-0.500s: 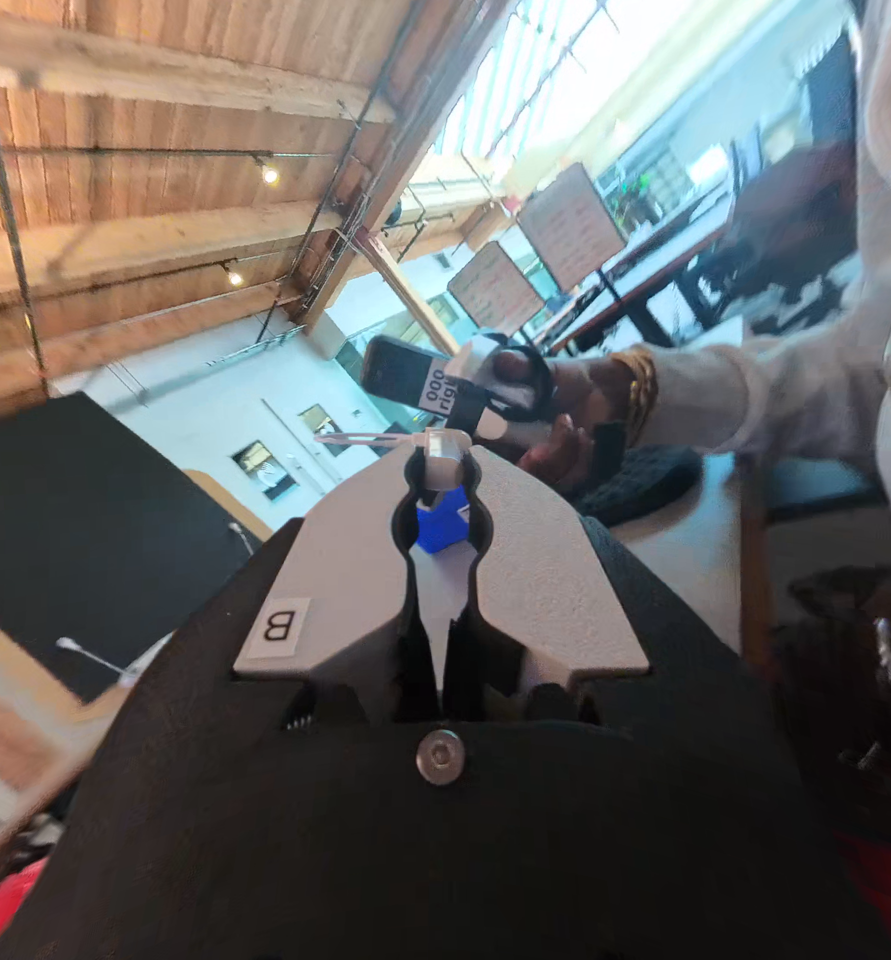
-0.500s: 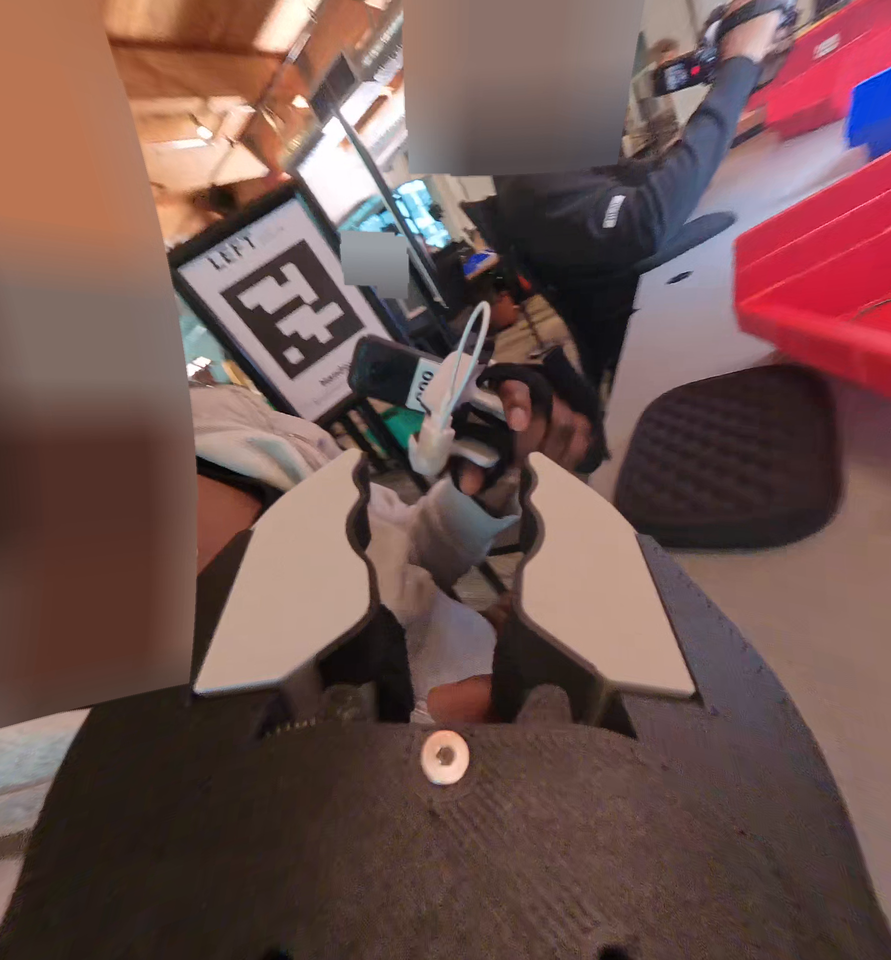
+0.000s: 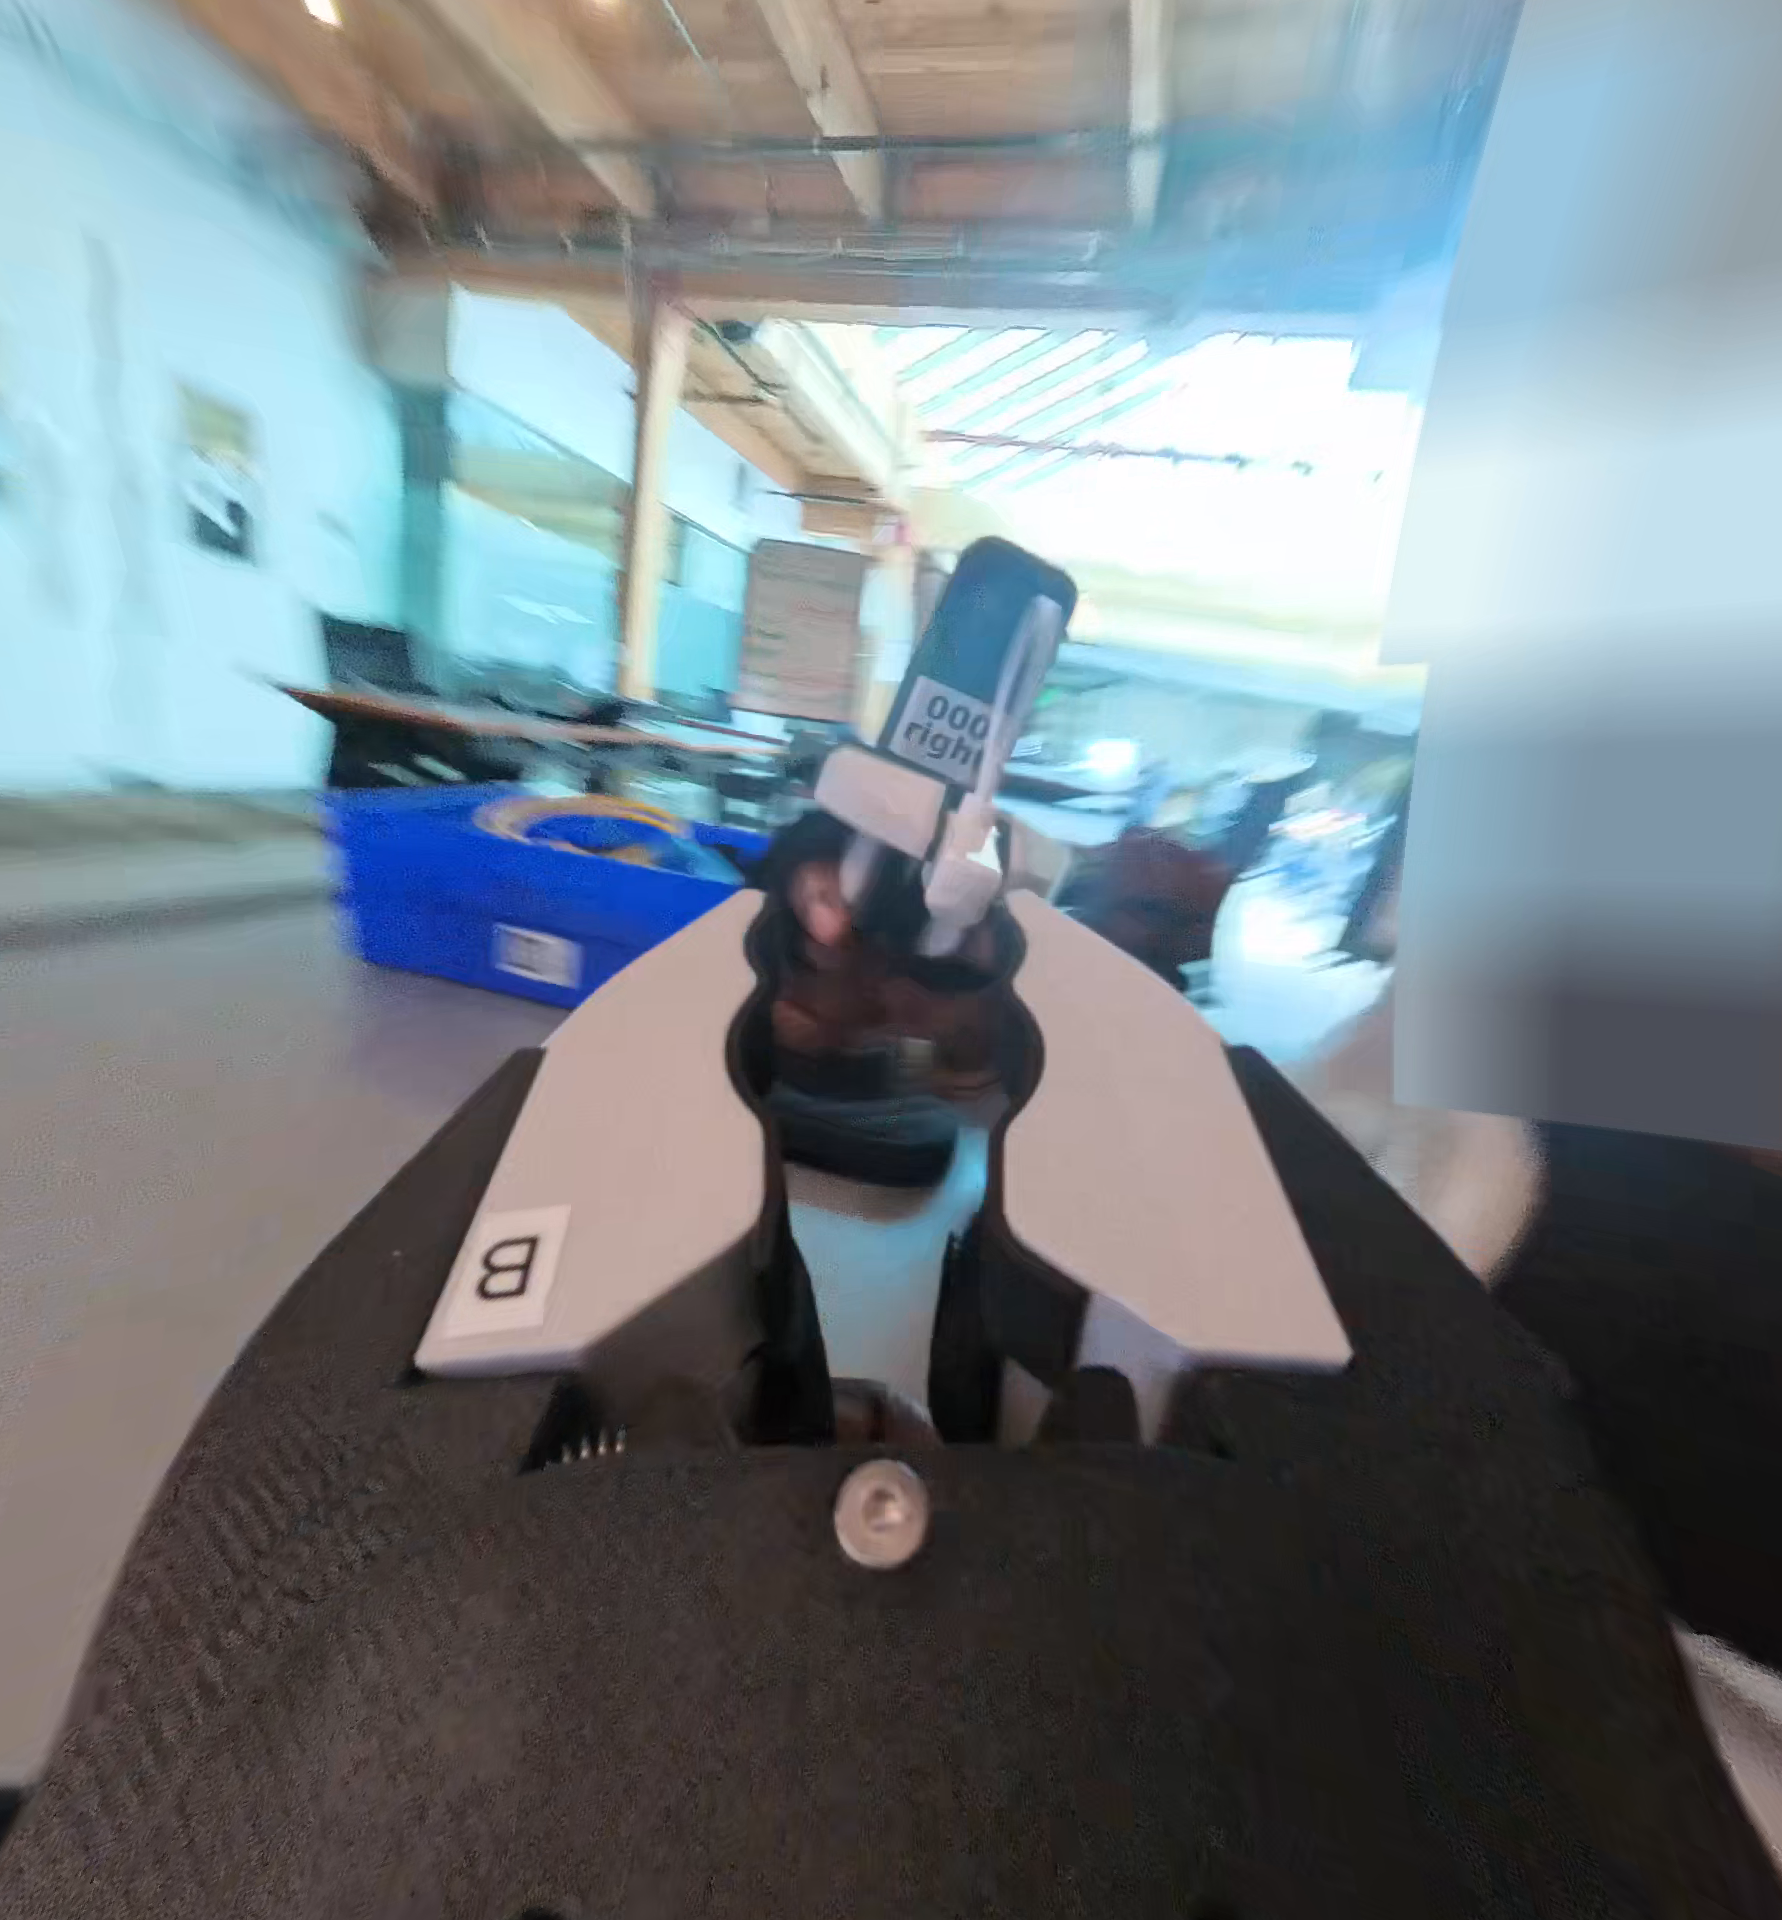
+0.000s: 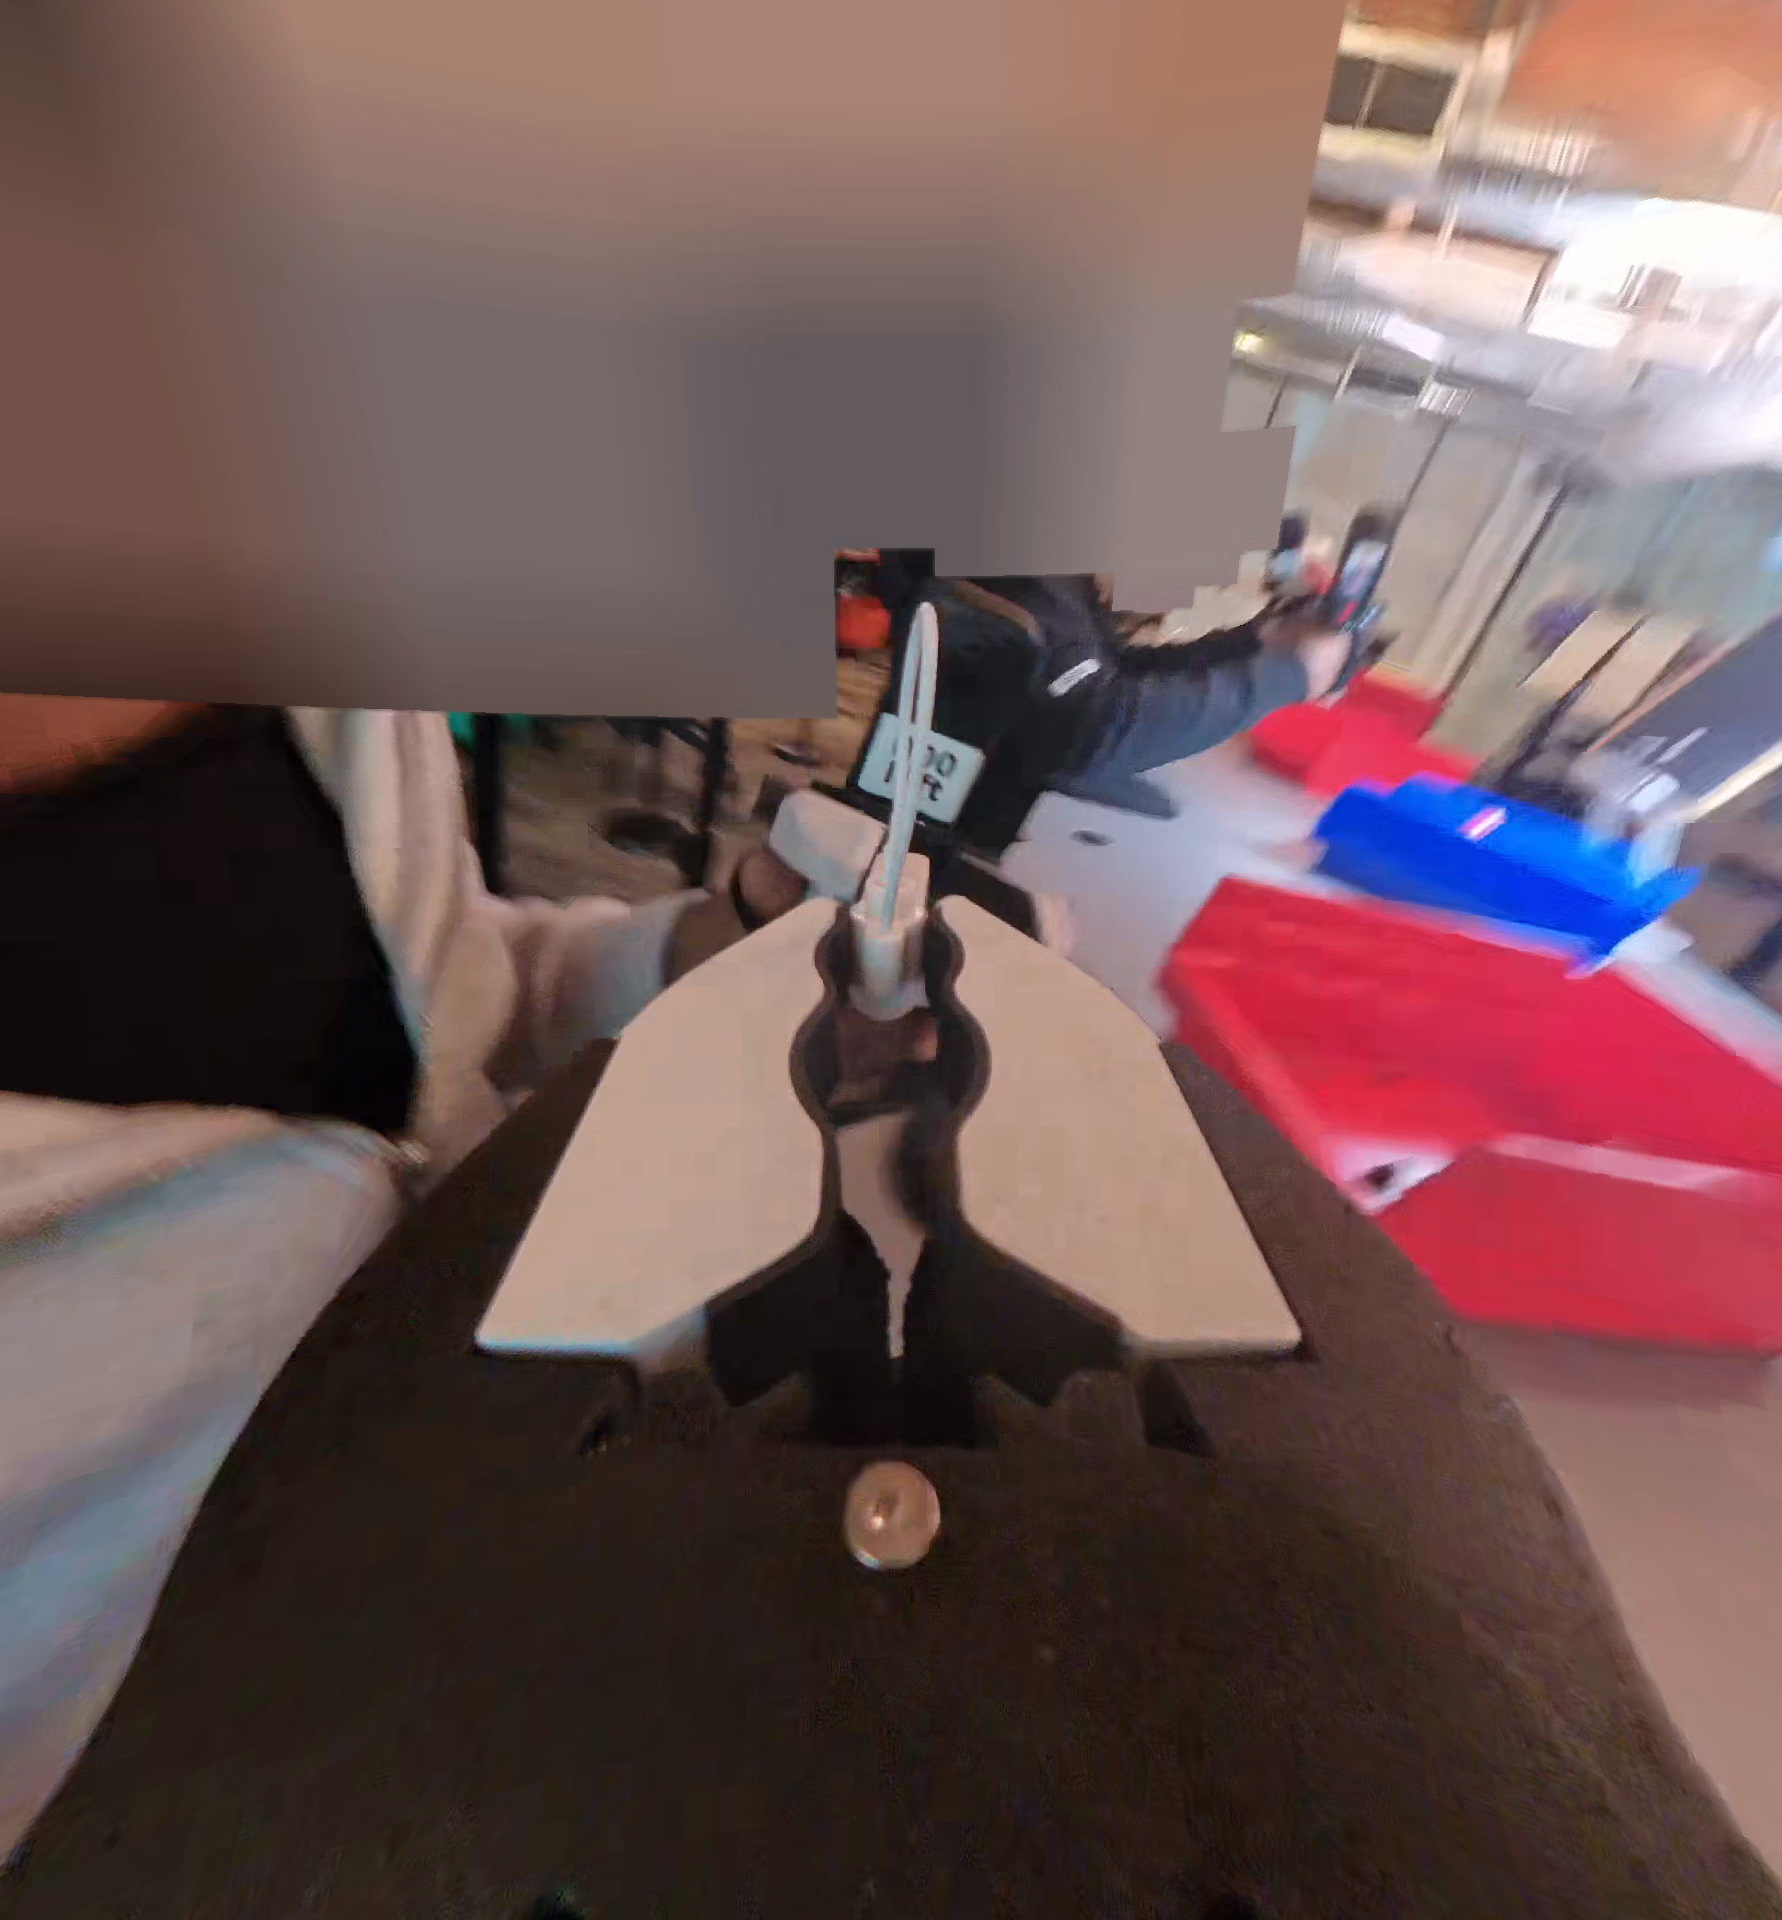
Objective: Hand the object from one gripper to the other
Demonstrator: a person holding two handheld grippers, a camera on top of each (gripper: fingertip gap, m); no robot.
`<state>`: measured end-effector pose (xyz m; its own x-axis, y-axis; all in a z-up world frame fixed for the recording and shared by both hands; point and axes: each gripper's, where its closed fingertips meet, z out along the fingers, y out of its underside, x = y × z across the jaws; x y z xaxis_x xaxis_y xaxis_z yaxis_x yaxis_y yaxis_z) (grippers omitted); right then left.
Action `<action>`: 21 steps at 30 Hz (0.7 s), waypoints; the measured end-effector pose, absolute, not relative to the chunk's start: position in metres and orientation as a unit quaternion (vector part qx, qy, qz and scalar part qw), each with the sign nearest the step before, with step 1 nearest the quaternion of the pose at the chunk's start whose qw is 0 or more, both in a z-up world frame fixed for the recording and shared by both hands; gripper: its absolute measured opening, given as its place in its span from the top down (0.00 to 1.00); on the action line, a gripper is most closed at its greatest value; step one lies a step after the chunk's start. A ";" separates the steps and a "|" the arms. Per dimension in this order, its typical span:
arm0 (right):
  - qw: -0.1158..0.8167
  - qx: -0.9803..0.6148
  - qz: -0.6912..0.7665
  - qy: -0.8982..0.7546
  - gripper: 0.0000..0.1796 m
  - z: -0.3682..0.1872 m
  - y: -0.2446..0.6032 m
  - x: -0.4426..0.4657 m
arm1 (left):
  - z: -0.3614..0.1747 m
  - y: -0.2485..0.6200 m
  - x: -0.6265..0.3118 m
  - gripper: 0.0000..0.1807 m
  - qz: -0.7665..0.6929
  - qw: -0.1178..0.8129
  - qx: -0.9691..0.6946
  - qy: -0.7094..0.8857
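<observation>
Here, the object, a small white plug-like piece with a thin white loop rising from it, was held at the very tips of the right hand-held gripper, whose fingers were closed on its body. The left hand-held gripper was seen with its jaws apart and nothing clamped between them. In the left wrist view the object was seen just beyond those open tips, near them; whether it touched either finger could not be told through the blur. The transfer was therefore judged to be nearly complete, with the load carried by the right side alone. For the step to be finished well, the open left jaws should be drawn straight back along their own axis, so that the loop is not snagged. The right grip should be held firm, since only a short length of the body was judged to be seated between the tips, and a twist could lever the piece out. No sideways motion should be applied until the two tools are well apart. On the desk, a blue bin was seen to the left of the left tool; coiled yellow and blue material was visible inside it, too blurred to be identified. In the right wrist view, a red bin was seen to the right, with a second blue bin behind it; their contents could not be made out.
</observation>
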<state>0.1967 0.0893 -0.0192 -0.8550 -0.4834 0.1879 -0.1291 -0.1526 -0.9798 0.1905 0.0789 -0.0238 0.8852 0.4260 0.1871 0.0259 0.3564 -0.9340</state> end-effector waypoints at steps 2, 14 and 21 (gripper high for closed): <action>-0.010 -0.329 -0.715 0.617 0.92 -0.020 0.095 0.203 | -0.023 0.083 0.197 0.78 -0.026 0.819 -0.527 -0.225; -0.265 -0.472 -0.618 0.571 0.92 -0.035 0.099 0.204 | -0.035 0.103 0.205 0.92 -0.132 0.798 -0.541 -0.230; -0.196 -0.356 -0.661 0.631 0.80 -0.024 0.091 0.191 | -0.016 0.088 0.203 0.93 0.015 0.838 -0.516 -0.178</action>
